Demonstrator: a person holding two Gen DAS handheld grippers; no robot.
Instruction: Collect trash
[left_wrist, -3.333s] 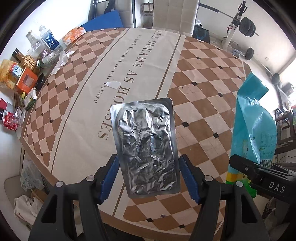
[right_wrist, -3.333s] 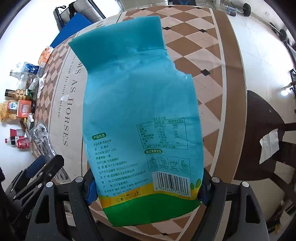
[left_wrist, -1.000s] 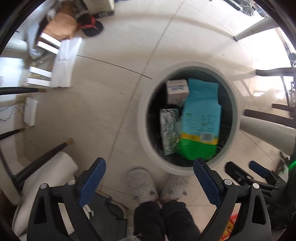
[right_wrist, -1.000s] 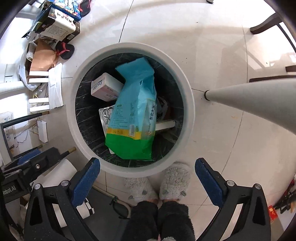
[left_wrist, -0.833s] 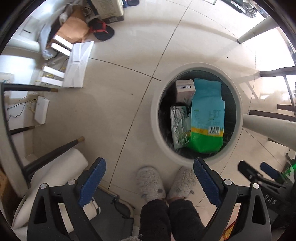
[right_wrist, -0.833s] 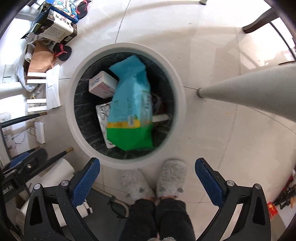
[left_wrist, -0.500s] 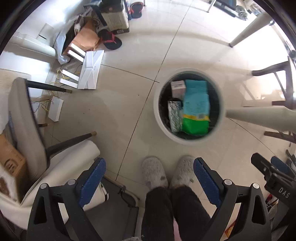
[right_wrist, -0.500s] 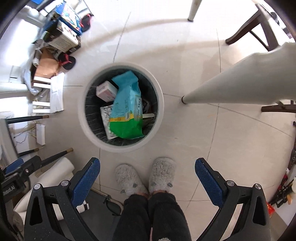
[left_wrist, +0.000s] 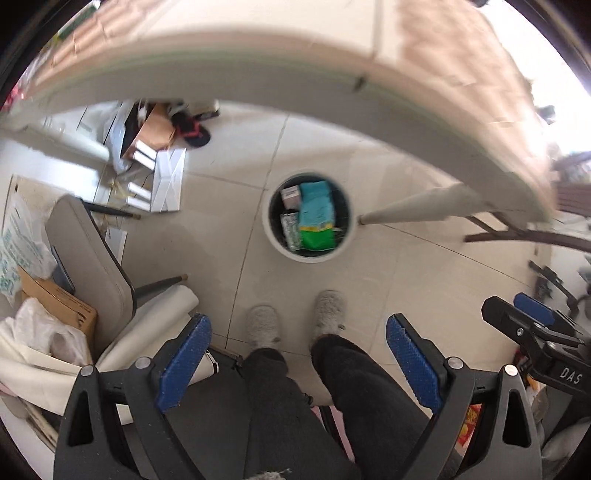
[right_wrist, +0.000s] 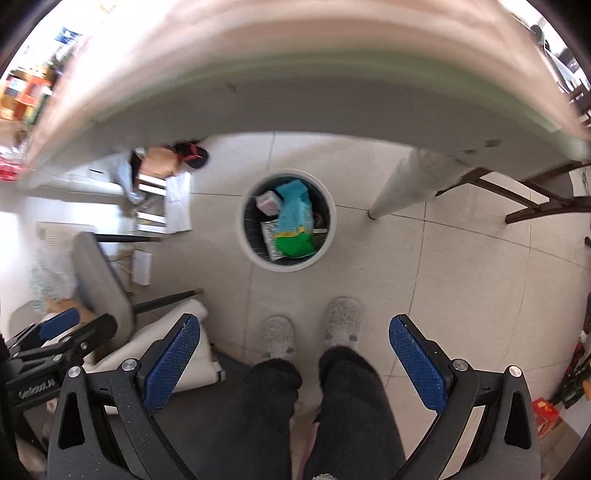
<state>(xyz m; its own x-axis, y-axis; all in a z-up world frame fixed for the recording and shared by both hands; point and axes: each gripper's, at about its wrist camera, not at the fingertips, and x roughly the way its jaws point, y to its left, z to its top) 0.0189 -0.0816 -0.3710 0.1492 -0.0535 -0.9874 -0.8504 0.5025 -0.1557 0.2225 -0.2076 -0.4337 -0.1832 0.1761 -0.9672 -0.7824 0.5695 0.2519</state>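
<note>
A round white trash bin (left_wrist: 269, 232) (right_wrist: 242, 236) stands on the tiled floor far below both grippers. Inside lie a blue-green bag (left_wrist: 316, 218) (right_wrist: 293, 221), a silver foil pack (left_wrist: 289, 229) (right_wrist: 270, 236) and a small white box (left_wrist: 290, 194) (right_wrist: 269, 201). My left gripper (left_wrist: 297, 354) is open and empty, high above the floor. My right gripper (right_wrist: 293, 356) is open and empty too. Each gripper shows at the edge of the other's view: the right one (left_wrist: 535, 332), the left one (right_wrist: 55, 332).
The table's edge (left_wrist: 295, 66) (right_wrist: 295, 92) arcs blurred across the top, with a leg (left_wrist: 417, 210) (right_wrist: 402, 184) beside the bin. The person's legs and grey slippers (left_wrist: 328, 310) (right_wrist: 341, 319) stand below. A grey chair (left_wrist: 88, 258) and floor clutter (left_wrist: 155, 162) are at left.
Both grippers let the foil pack and the bag go into the bin earlier. In the last second both have risen well above the bin, and the table edge has come into view.
</note>
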